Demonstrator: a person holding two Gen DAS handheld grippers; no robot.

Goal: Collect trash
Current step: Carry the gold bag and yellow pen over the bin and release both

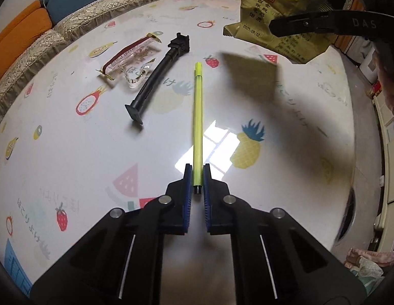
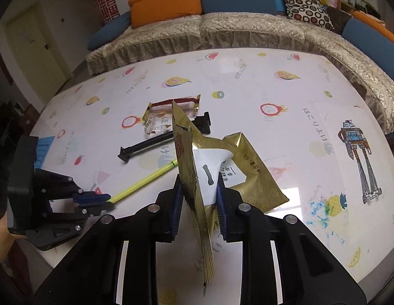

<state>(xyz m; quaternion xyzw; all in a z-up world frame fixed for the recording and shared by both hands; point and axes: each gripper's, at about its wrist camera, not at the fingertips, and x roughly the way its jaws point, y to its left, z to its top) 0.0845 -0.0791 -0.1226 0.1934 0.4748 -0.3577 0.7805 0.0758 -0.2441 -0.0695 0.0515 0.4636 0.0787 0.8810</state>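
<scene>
Sofa (image 2: 247, 30) borders table (image 2: 273, 106); black rod (image 1: 156, 76) beside clear wrapper (image 1: 130, 61).

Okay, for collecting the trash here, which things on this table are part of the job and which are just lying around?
Part of the job:
gold wrapper, clamped in the right gripper
clear wrapper, lying on the table

Just lying about, probably:
yellow-green pen, though the left gripper is shut on it
black bracket
sofa

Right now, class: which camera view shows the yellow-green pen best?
The left wrist view: the pen runs its whole length up the middle, its near end between the left tongs. The right wrist view shows the pen too, but the gold wrapper hides its far end.
</scene>
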